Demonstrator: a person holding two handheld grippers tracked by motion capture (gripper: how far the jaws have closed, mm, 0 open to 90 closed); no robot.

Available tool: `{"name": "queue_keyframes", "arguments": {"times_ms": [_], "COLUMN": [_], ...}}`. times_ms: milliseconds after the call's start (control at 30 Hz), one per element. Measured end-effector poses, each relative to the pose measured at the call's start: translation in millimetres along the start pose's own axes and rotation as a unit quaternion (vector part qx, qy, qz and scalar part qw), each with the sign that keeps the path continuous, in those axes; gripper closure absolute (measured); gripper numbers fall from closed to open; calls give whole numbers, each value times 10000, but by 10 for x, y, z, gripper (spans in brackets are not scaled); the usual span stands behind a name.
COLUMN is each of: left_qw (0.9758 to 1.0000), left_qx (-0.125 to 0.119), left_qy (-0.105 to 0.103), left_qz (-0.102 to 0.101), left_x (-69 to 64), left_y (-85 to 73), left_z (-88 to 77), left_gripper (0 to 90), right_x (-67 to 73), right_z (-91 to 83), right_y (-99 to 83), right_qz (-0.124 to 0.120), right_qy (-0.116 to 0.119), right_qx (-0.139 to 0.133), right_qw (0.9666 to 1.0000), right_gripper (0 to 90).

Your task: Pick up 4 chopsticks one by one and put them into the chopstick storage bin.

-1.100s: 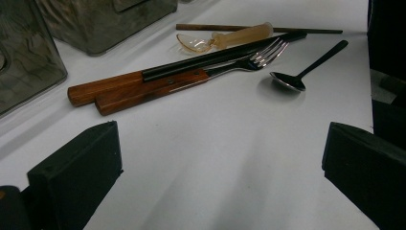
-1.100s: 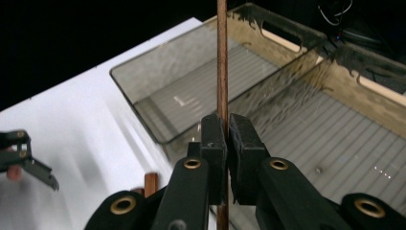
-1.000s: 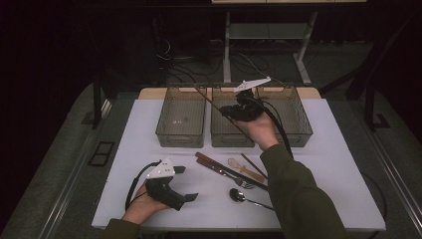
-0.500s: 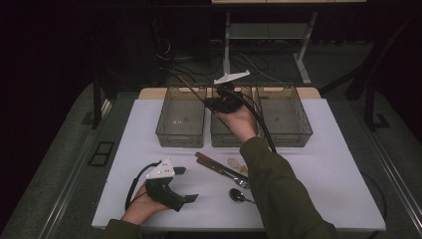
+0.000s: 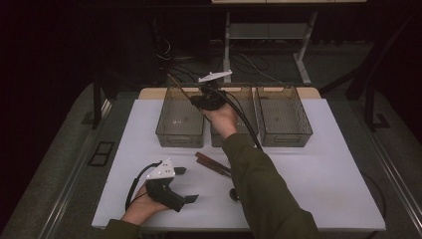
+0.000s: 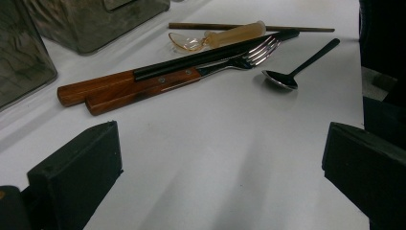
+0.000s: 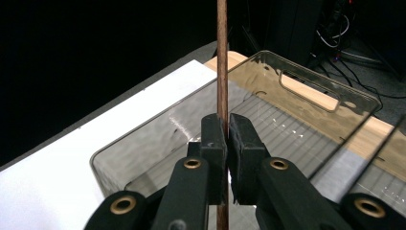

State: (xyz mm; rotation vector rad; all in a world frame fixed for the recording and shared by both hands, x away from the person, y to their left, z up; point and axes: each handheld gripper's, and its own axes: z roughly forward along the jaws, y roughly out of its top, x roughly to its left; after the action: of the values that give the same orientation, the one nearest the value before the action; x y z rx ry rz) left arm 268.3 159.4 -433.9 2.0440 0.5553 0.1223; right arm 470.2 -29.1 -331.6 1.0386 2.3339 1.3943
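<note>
My right gripper (image 7: 227,140) is shut on a thin brown chopstick (image 7: 221,57) that stands straight up between its pads. In the high view this gripper (image 5: 198,100) hovers at the back of the table, over the gap between the left clear bin (image 5: 179,140) and the middle bin (image 5: 247,99). Below its jaws lies the left bin's ribbed floor and rim (image 7: 143,140). My left gripper (image 5: 186,184) rests open near the front left of the white table (image 5: 323,174). In the left gripper view its jaws (image 6: 220,182) stand wide apart with bare table between them.
Ahead of the left gripper lie a wood-handled knife (image 6: 167,71), a matching fork (image 6: 191,77), a black spoon (image 6: 297,67), a clear plastic spoon (image 6: 215,37) and a second chopstick (image 6: 191,26). A third bin (image 5: 286,140) stands at the back right.
My right hand has carried the chopstick leftward, from over the middle and right bins toward the left bin. The left gripper has stayed where it was.
</note>
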Motion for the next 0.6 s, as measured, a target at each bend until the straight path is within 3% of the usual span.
{"name": "queue_keyframes", "arguments": {"times_ms": [267,600], "left_qw": [10000,10000], "left_qx": [-32,12], "left_qy": [-6,-30], "left_qz": [-5,26], "left_x": [5,3], "left_y": [0,4], "left_z": [1,-1], "left_gripper": [0,0], "right_x": [138,193], "right_z": [339,574], "right_y": [73,48], "right_qz": [-9,27], "right_qy": [19,63], "right_qx": [80,86], "right_qw": [10000,9999], "right_gripper": [854,854]}}
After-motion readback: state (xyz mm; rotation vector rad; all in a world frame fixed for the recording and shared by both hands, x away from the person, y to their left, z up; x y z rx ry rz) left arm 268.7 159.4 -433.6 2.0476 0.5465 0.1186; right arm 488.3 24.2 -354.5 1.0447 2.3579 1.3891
